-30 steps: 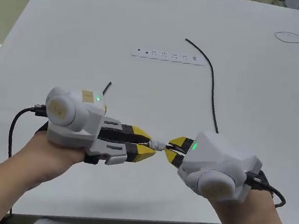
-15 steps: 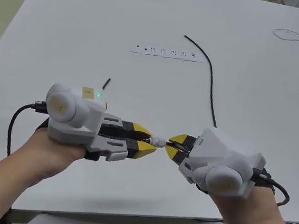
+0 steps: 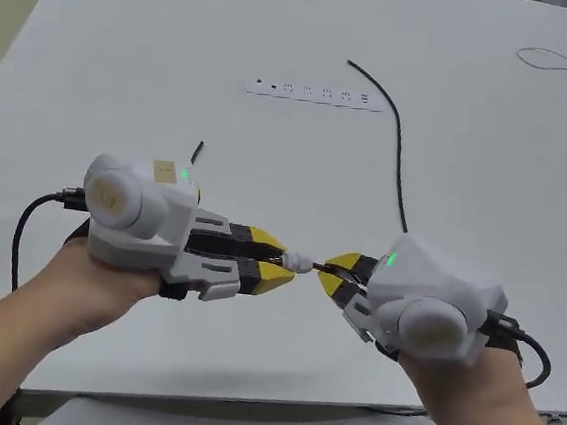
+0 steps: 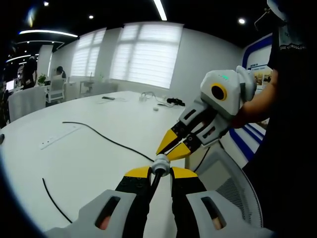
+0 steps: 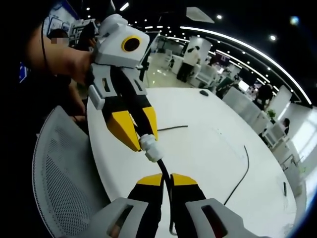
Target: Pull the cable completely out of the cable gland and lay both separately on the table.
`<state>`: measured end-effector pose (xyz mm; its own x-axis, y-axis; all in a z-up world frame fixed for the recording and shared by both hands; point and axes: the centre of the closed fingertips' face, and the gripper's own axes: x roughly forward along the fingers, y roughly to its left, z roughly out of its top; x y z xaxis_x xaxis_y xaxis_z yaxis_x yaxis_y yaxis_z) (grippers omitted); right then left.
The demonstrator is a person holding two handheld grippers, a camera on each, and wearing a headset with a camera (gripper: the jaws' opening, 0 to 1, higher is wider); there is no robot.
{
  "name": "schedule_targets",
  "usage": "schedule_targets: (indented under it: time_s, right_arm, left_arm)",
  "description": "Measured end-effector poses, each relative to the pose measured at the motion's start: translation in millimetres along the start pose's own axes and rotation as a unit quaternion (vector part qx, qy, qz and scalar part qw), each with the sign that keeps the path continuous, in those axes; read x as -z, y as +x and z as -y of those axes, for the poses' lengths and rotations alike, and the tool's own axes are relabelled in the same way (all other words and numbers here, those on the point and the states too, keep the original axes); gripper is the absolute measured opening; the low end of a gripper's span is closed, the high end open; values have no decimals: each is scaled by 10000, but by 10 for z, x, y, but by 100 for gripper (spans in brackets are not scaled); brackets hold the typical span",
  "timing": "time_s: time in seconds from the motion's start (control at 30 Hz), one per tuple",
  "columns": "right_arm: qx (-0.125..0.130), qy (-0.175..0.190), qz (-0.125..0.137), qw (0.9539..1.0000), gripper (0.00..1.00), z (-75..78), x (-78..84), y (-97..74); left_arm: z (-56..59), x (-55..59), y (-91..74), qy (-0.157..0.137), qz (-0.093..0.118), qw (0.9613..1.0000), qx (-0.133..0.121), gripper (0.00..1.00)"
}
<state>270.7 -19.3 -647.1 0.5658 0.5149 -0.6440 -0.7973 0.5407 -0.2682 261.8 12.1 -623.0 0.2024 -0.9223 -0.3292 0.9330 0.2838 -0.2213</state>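
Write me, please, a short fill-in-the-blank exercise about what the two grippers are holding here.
1. The cable gland, clamped by the left gripper, is ___ in colour.
2. The right gripper is shut on the ___ cable.
3. The jaw tips of both grippers are coloured ___.

Missing words: white; black; yellow.

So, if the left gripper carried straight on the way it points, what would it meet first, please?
Most likely the right gripper, whose yellow fingers sit just beyond the cable gland the left gripper holds.
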Motion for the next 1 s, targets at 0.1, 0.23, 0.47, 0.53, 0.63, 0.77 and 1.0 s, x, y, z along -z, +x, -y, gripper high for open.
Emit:
schedule_targets:
  time_s: [0.1, 0.23, 0.47, 0.53, 0.63, 0.77, 1.0]
  right_arm:
    - [32, 54, -3, 10000, 0, 31, 55, -3]
    - [112, 124, -104, 9998, 0, 90, 171, -5]
    - [183, 938, -192, 9952, 0, 181, 431, 2]
    - [203, 1081, -226, 9937, 0, 210, 510, 12]
    - [243, 1442, -310, 9888, 0, 210, 632, 35]
    - [235, 2147, -550, 9749, 0, 184, 801, 63]
    - [226, 2285, -852, 9696, 0, 131, 950, 82]
  left_arm:
    - [-5, -2, -3, -32, 17, 10000, -14, 15]
    - [-1, -12, -15, -66, 43, 10000, -16, 15]
    - [6, -59, -22, -119, 145, 9998, -19, 15]
    - [11, -63, -13, -112, 157, 9998, -13, 15]
    - [27, -53, 7, -159, 137, 9998, 20, 15]
    - [63, -43, 31, -139, 115, 9998, 60, 15]
    - [107, -12, 80, -142, 89, 9998, 141, 15]
